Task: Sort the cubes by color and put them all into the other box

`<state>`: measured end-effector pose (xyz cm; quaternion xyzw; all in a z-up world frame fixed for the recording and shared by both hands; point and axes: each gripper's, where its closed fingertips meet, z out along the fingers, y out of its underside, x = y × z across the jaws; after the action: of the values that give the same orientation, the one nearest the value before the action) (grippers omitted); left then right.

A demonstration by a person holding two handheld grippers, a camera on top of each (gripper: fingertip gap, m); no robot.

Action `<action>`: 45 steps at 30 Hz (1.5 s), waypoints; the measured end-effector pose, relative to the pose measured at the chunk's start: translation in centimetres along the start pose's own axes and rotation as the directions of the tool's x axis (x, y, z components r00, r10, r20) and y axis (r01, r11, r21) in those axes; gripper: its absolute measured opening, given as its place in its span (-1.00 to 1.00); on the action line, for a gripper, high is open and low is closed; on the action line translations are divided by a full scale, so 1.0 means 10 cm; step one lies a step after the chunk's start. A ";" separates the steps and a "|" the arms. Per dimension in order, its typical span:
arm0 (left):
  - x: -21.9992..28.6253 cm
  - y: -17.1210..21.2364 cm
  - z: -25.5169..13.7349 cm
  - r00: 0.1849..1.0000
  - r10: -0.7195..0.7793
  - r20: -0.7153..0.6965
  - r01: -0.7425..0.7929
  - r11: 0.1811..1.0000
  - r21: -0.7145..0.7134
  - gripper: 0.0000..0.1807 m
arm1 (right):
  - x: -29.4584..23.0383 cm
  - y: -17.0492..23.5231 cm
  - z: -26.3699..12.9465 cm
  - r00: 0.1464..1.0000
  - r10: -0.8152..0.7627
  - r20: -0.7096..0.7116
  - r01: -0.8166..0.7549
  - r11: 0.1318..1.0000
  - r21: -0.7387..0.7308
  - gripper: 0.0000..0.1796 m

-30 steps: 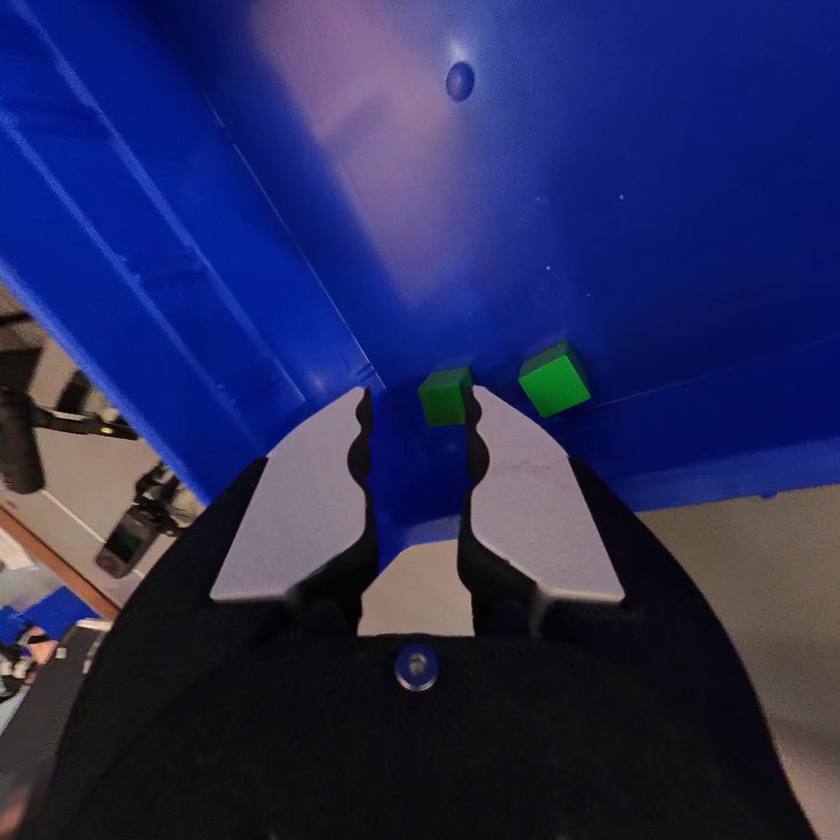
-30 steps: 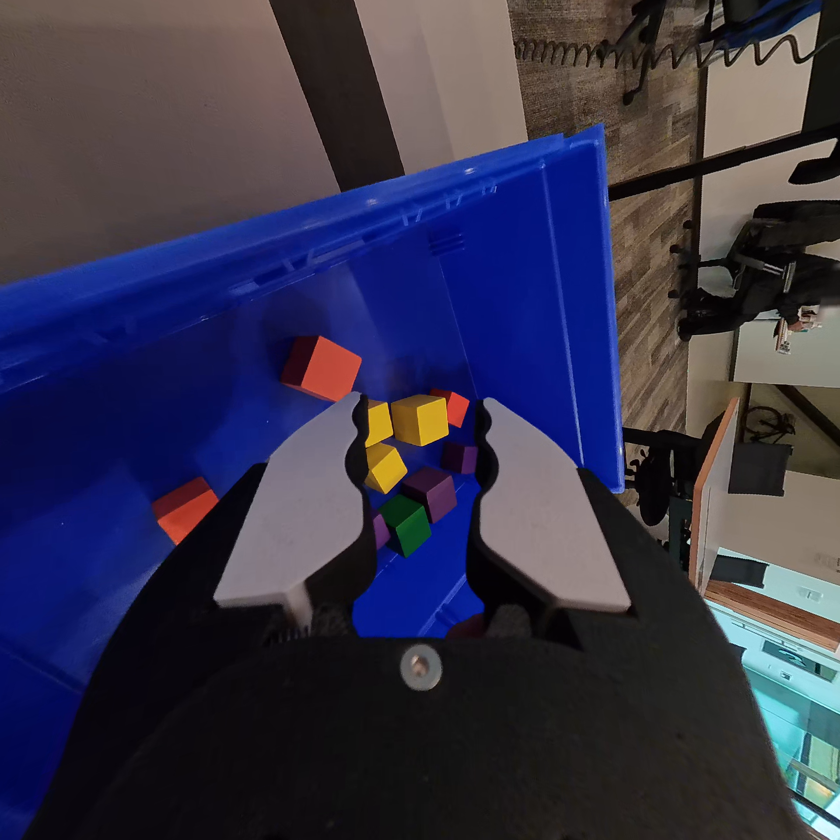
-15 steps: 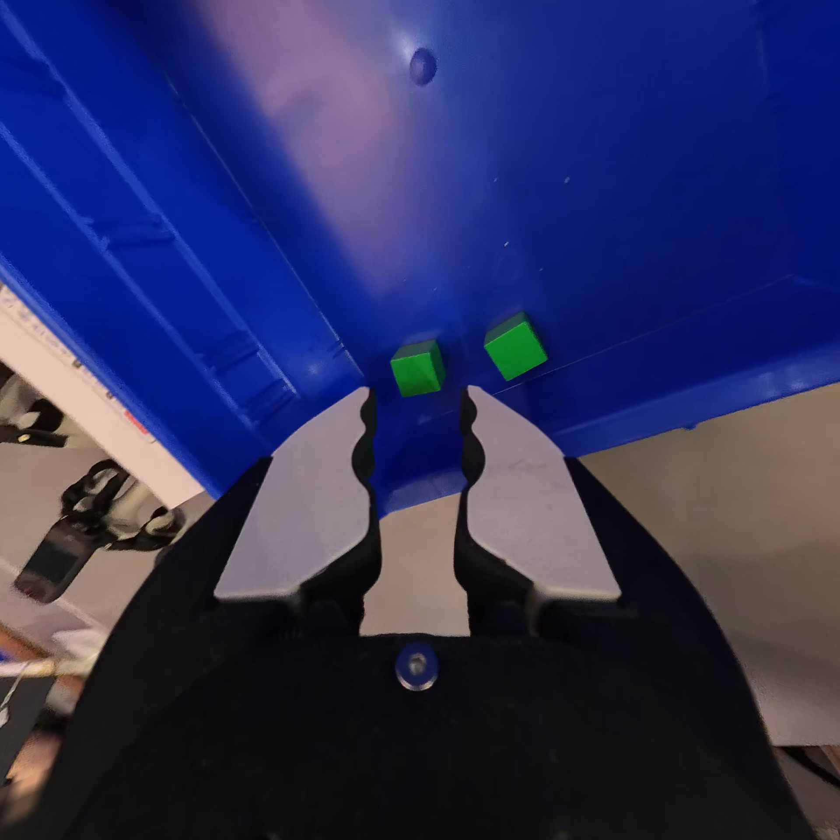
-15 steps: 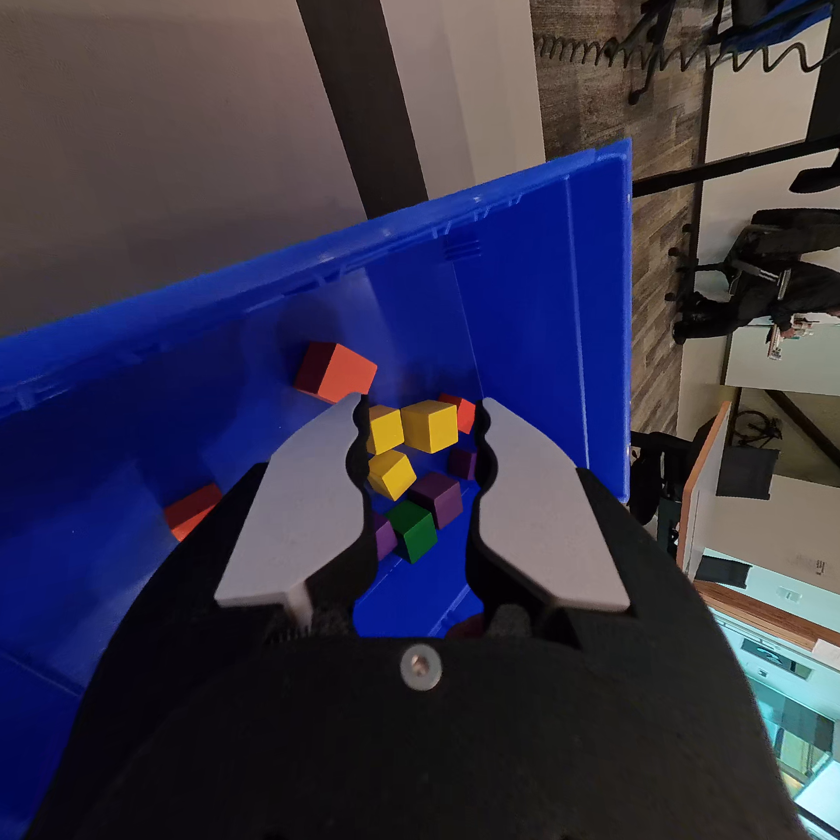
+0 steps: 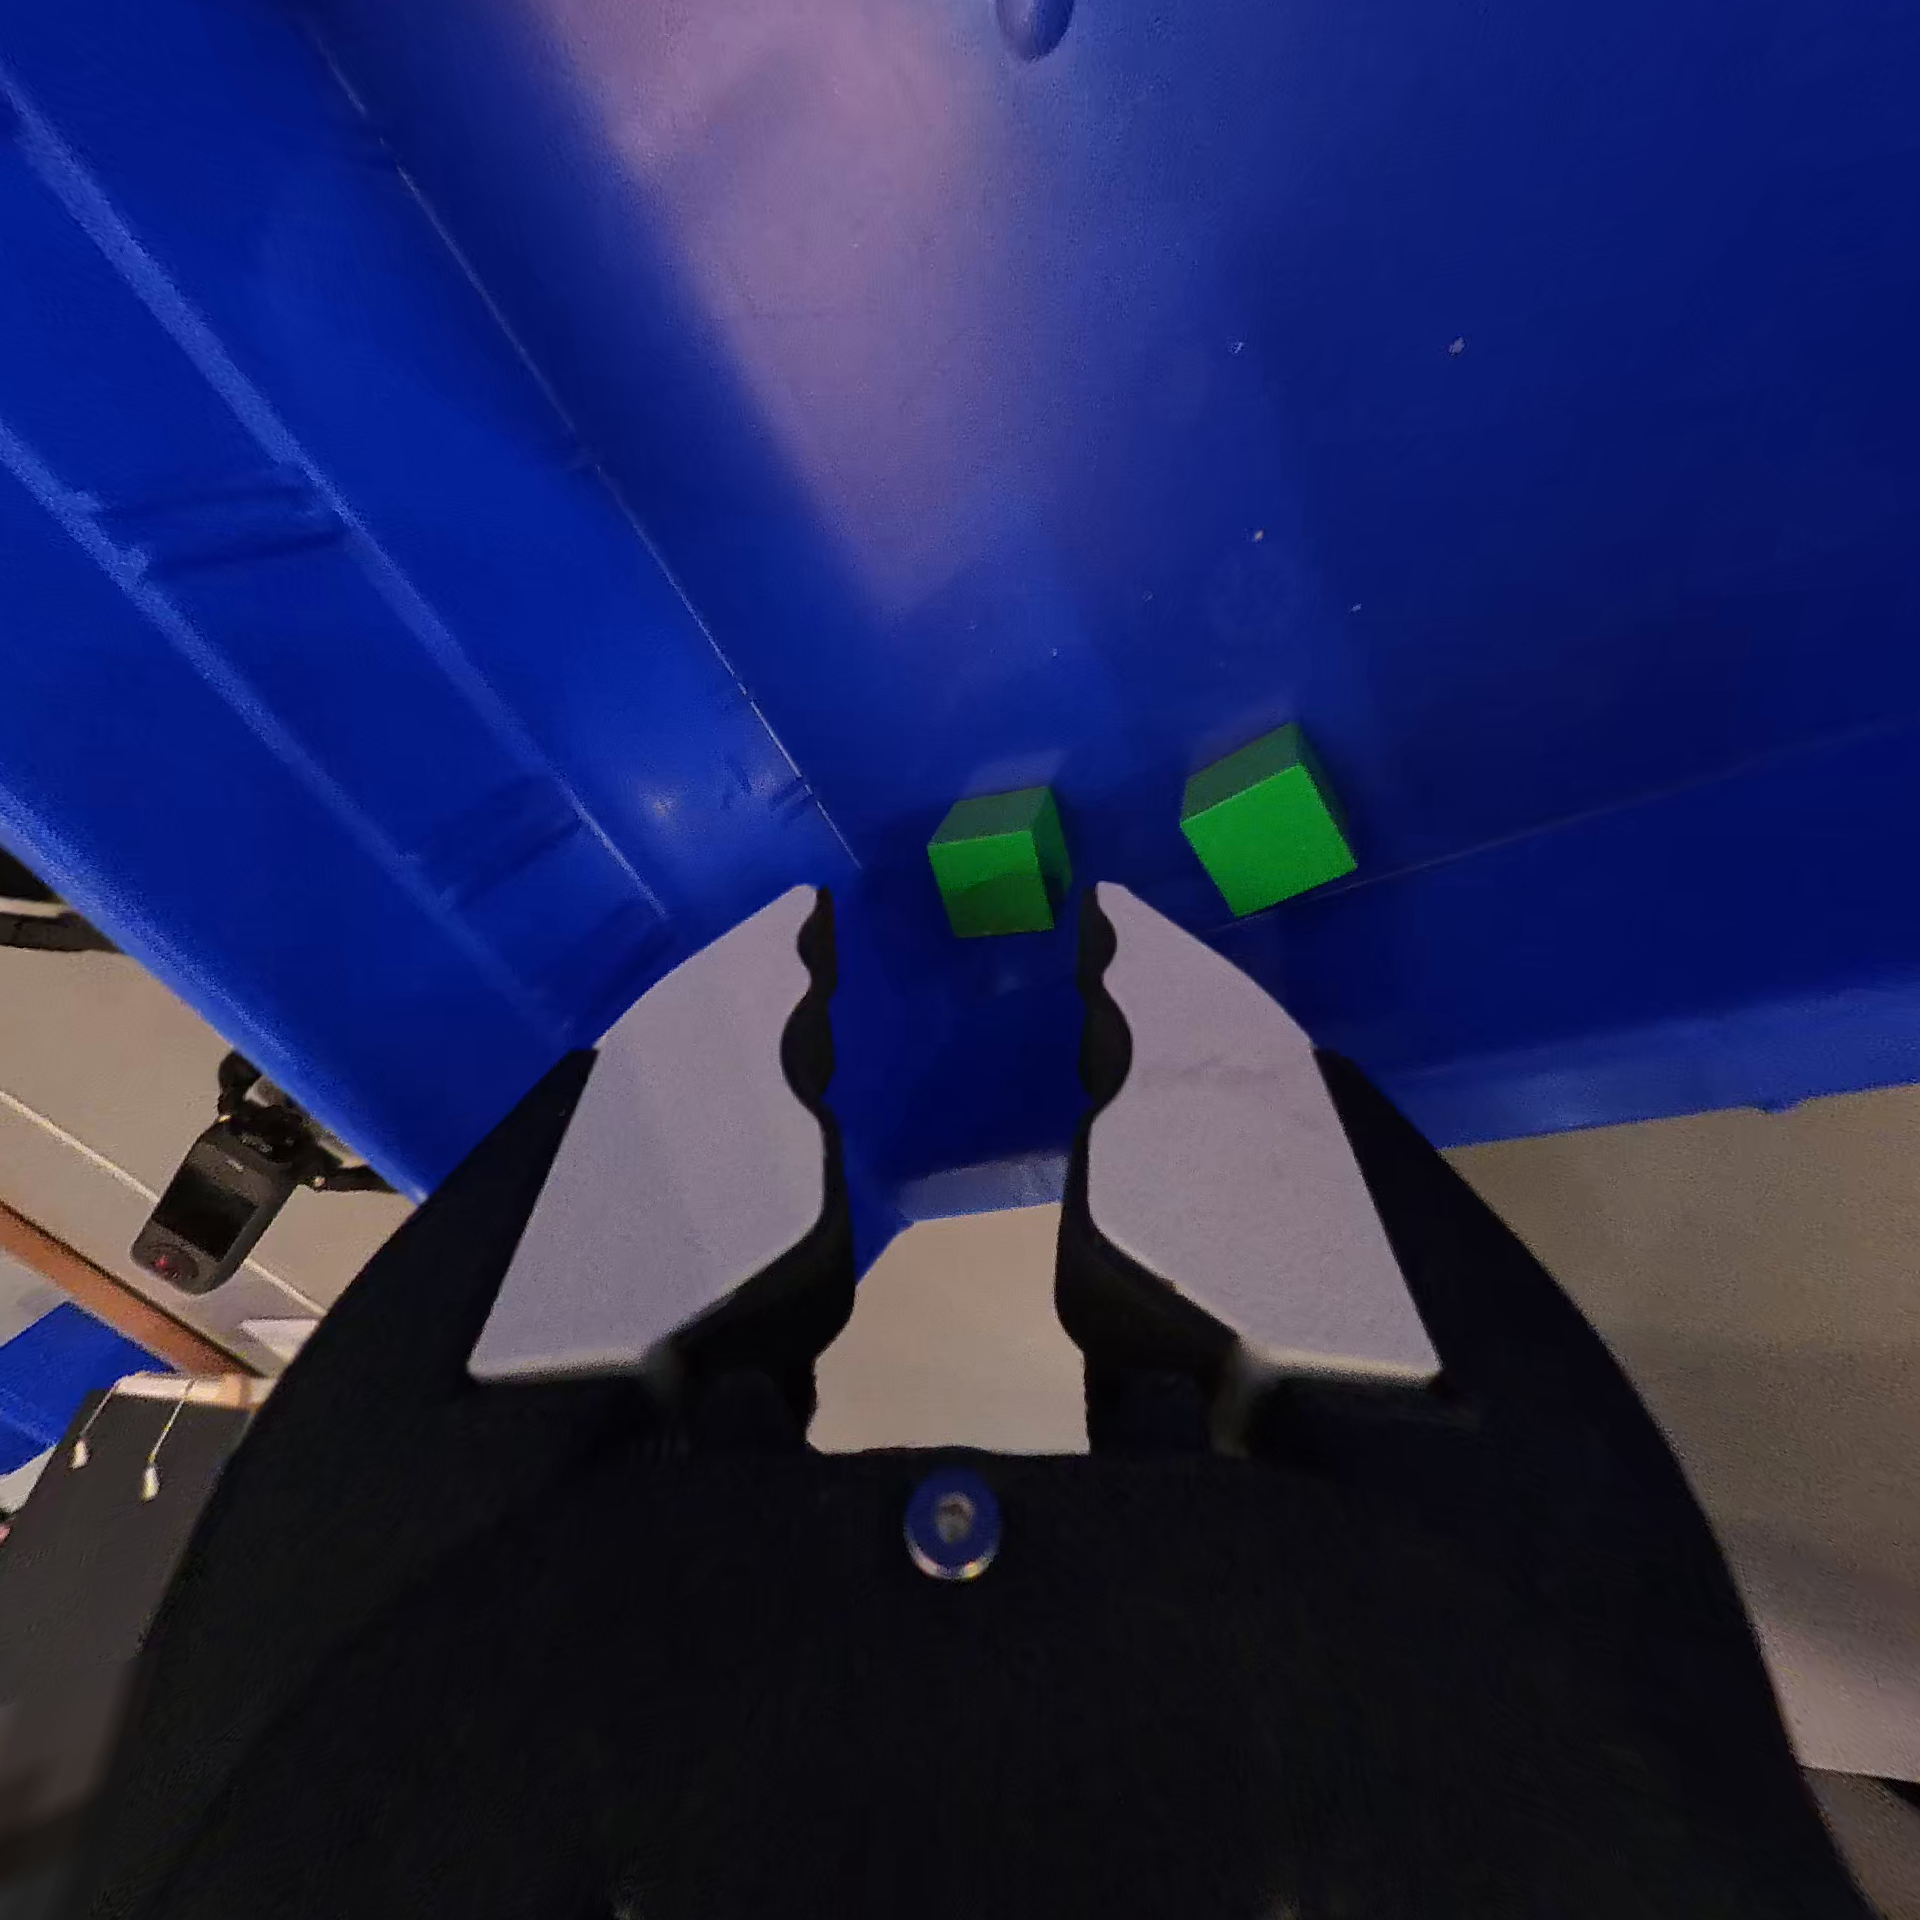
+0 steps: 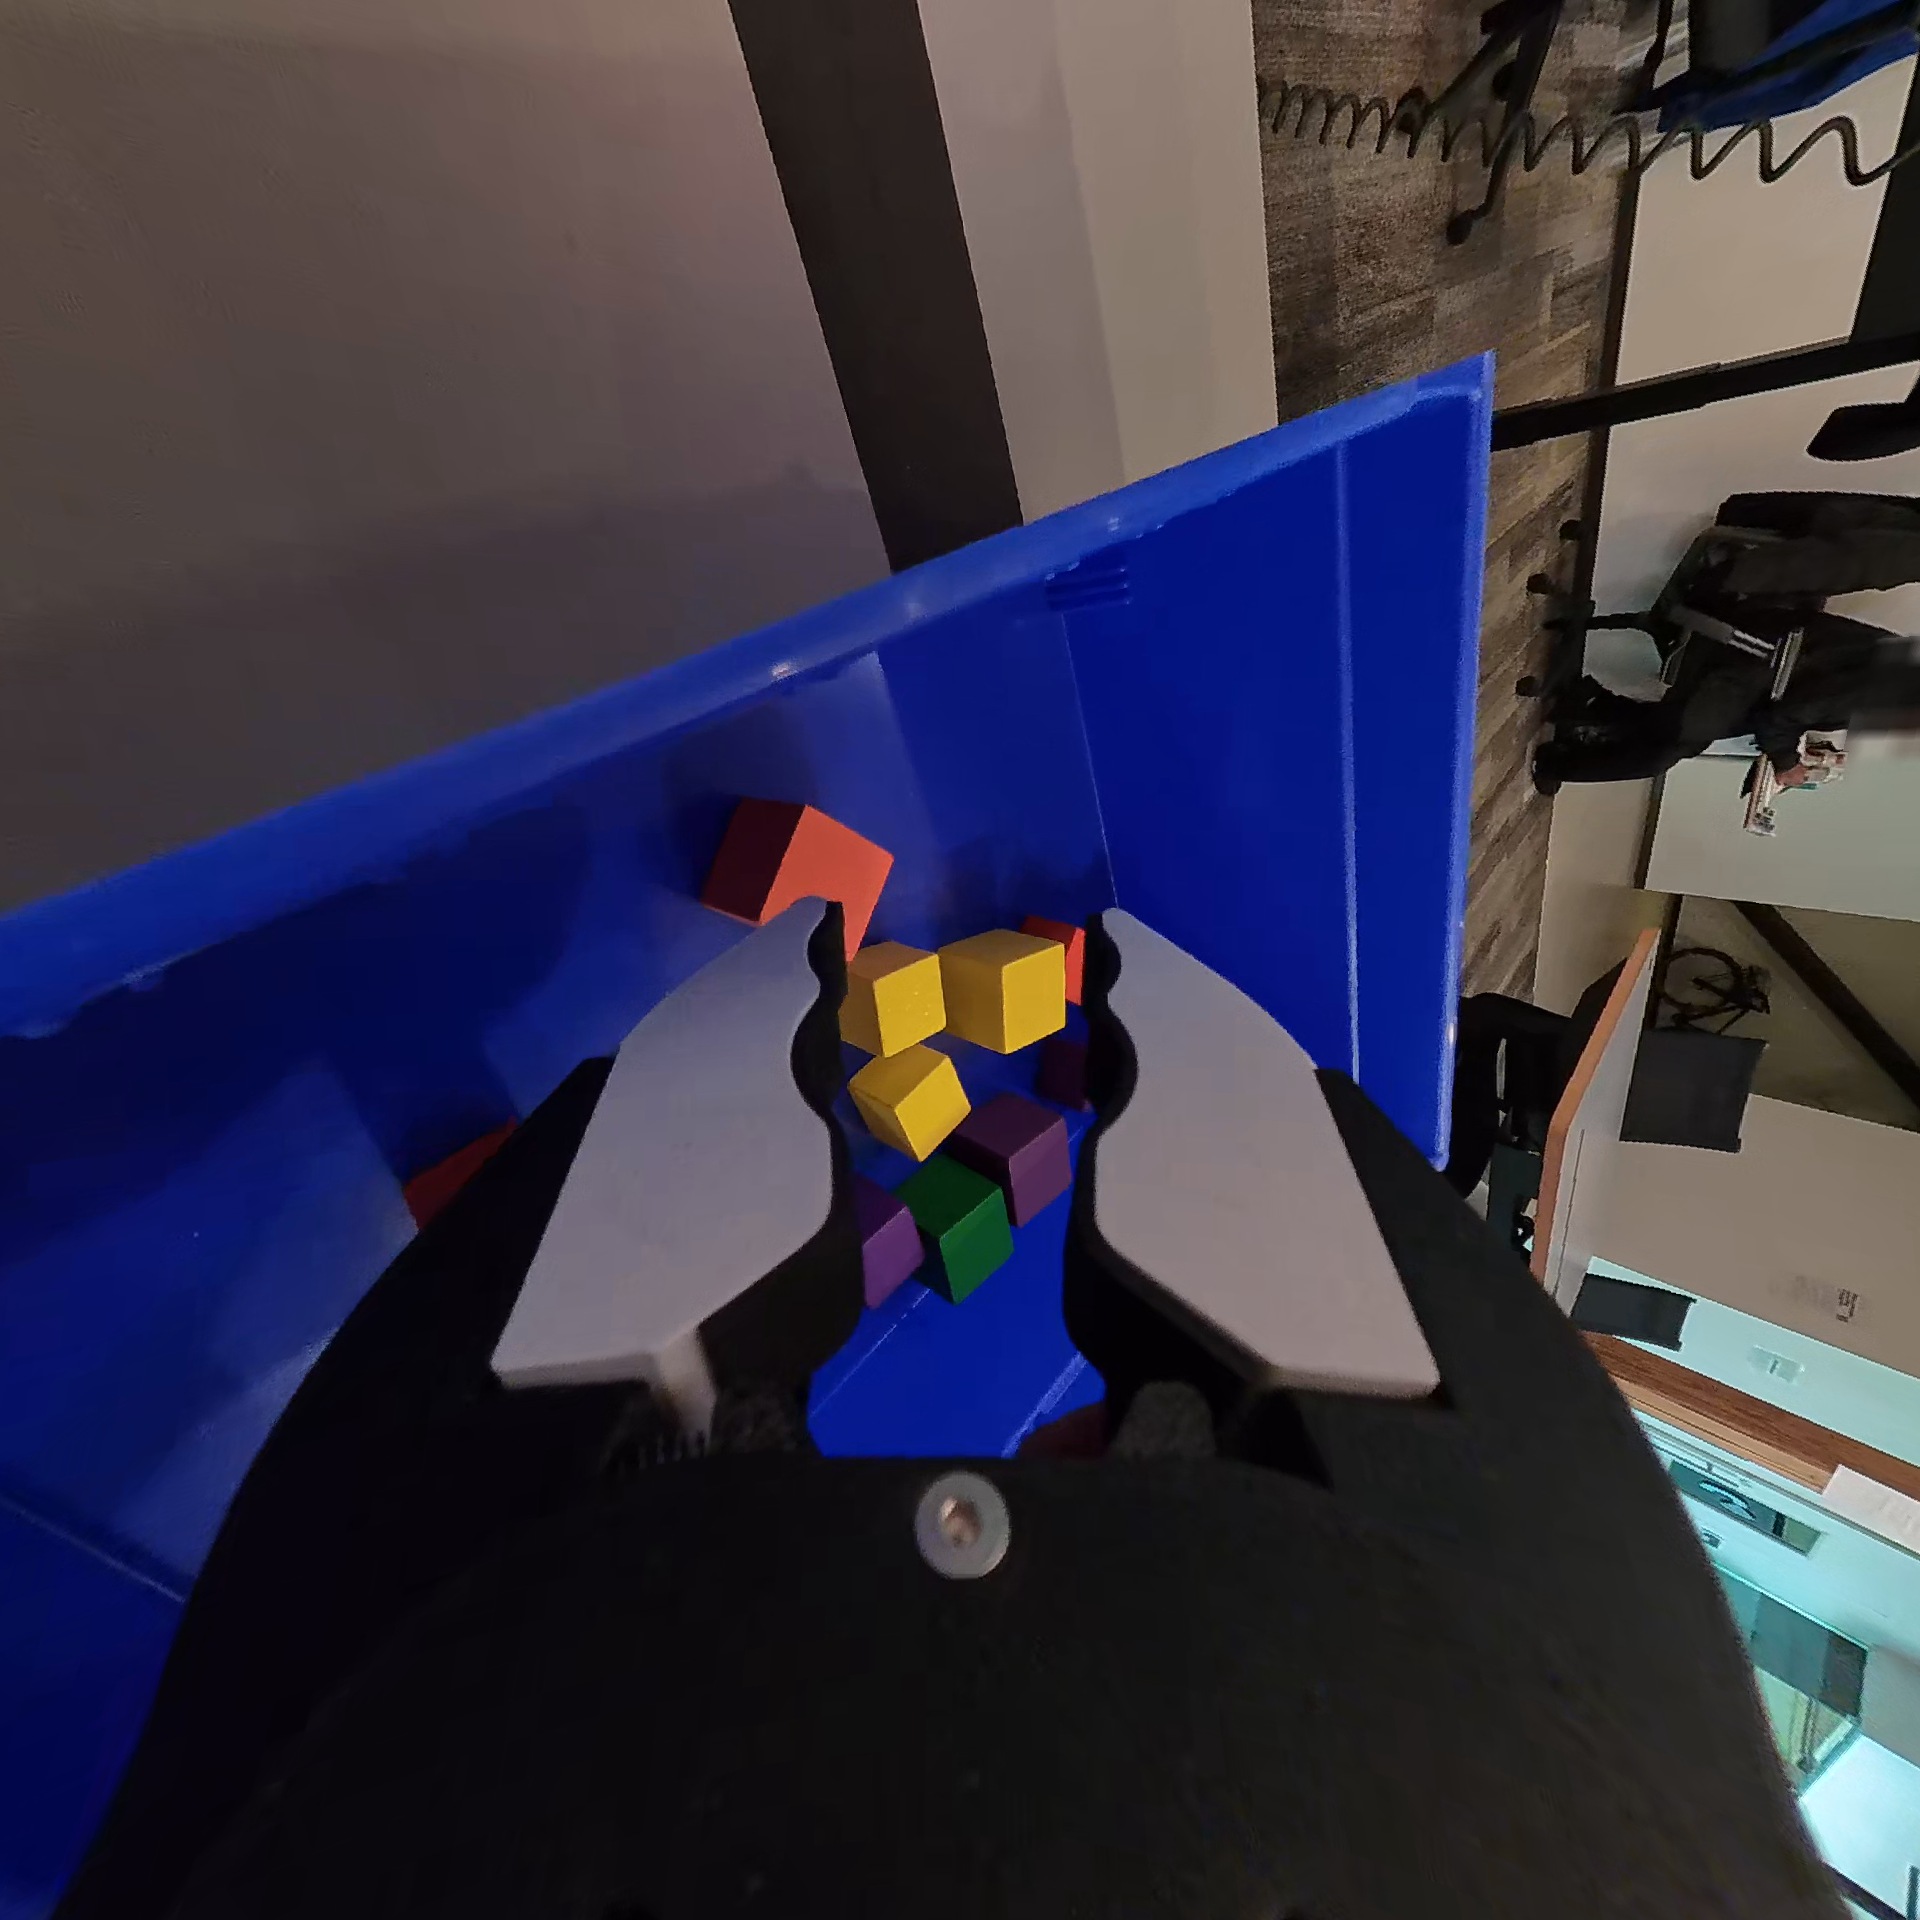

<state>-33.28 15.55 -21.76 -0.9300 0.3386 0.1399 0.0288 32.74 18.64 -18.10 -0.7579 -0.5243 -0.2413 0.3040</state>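
Note:
In the left wrist view my left gripper (image 5: 951, 899) is open and empty, just short of a corner of a blue box (image 5: 935, 364). Two green cubes lie in that corner: one (image 5: 997, 862) straight ahead of my fingertips, the other (image 5: 1268, 821) to its right. In the right wrist view my right gripper (image 6: 961, 920) is open and empty over a second blue box (image 6: 1247, 779). Between its fingers I see three yellow cubes (image 6: 1003, 987), purple cubes (image 6: 1023, 1153), a dark green cube (image 6: 956, 1226) and orange cubes (image 6: 805, 862).
Beige tabletop (image 5: 1662, 1351) lies outside the left box. A black camera (image 5: 208, 1205) on a mount hangs at the left. In the right wrist view a dark post (image 6: 873, 260), office chairs (image 6: 1662, 675) and desks stand beyond the box. The tips of one gripper are about 65 cm away from the tips of the other.
My left gripper pulled back from the green cubes, then came closer again; both cubes stay in the corner. My right gripper drew slightly back from the cube pile. Both stay open.

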 end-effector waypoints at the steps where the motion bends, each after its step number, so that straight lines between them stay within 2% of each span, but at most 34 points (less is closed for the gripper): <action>1: 0.02 -0.01 0.02 1.000 -0.004 -0.014 0.004 1.000 0.000 -0.56 | 0.00 0.00 0.00 1.000 0.001 -0.001 -0.001 1.000 0.001 -0.51; 6: 0.07 -0.04 0.04 0.997 -0.043 -0.071 0.043 0.999 0.000 -0.70 | 0.02 -0.02 -0.03 1.000 0.001 -0.005 -0.001 1.000 0.007 -0.51; 10: 0.04 -0.02 0.03 0.996 -0.047 -0.077 0.045 0.998 -0.036 -0.54 | 0.02 -0.03 -0.03 1.000 0.001 -0.005 -0.001 1.000 0.010 -0.51; 13: -0.01 -0.01 0.05 0.998 -0.037 -0.048 0.034 0.997 -0.075 -0.55 | 0.01 -0.03 -0.02 1.000 -0.004 -0.004 0.004 1.000 0.007 -0.51; 17: -0.07 0.00 0.08 1.000 -0.005 0.009 0.006 0.993 -0.121 -0.48 | 0.01 -0.04 -0.01 1.000 -0.006 -0.003 0.006 1.000 0.010 -0.51; 21: 0.01 0.00 0.11 0.999 -0.001 -0.045 -0.006 0.990 -0.144 -0.74 | 0.02 -0.05 -0.02 1.000 -0.006 -0.003 0.006 1.000 0.014 -0.52; 28: 0.01 0.00 0.11 0.998 0.032 -0.046 -0.038 0.989 -0.142 -0.76 | 0.04 -0.06 -0.06 1.000 -0.004 -0.009 0.005 1.000 0.024 -0.52; 37: 0.01 -0.11 -0.10 0.999 0.012 -0.040 -0.010 0.998 0.063 -0.77 | 0.10 -0.11 -0.15 0.999 -0.002 -0.032 0.004 0.999 0.044 -0.54; 41: 0.00 -0.16 -0.39 0.998 -0.010 -0.059 0.022 0.977 0.210 -0.77 | 0.15 -0.16 -0.25 0.998 -0.009 -0.059 0.013 0.998 0.063 -0.56; 45: 0.18 -0.25 -0.82 0.985 -0.007 -0.172 0.079 0.907 0.414 -0.77 | 0.24 -0.32 -0.51 0.992 -0.022 -0.122 0.038 0.991 0.131 -0.60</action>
<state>-28.39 15.19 -14.53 -0.9178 0.3413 -0.0149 0.2024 30.27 17.42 -12.18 -0.7120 -0.5315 -0.2555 0.3812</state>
